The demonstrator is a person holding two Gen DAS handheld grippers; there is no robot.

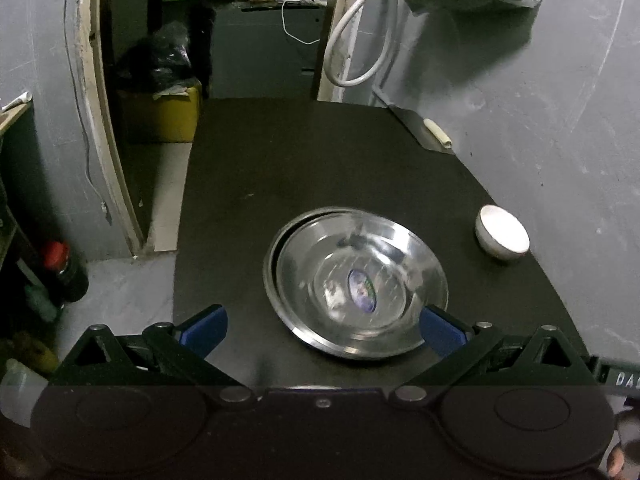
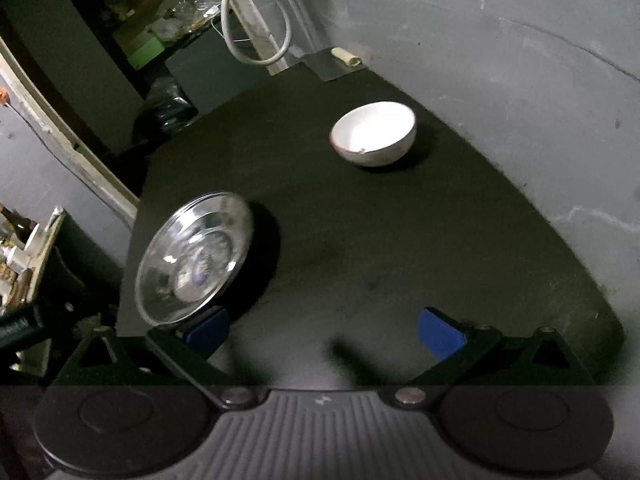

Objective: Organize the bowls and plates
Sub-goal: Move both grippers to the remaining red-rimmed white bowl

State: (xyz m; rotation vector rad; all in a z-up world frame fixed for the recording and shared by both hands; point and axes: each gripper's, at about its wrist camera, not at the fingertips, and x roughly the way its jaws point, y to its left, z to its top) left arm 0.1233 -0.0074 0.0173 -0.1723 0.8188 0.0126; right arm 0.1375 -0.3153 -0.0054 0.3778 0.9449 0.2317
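2 stacked steel plates (image 1: 356, 280) lie just ahead of the left gripper (image 1: 322, 330), jaws apart, empty. The right gripper (image 2: 322, 330), also wide and empty, should approach the white bowl (image 2: 374, 134), well ahead, straddling its rim squarely.

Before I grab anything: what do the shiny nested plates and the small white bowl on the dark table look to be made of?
Round shiny nested plates: probably stainless steel, polished; they mirror the light, and an oval sticker sits in the middle. Small white bowl: looks like glazed ceramic, though melamine is possible; smooth white inside, a thin dark rim. Both gripper jaws stand open and empty.
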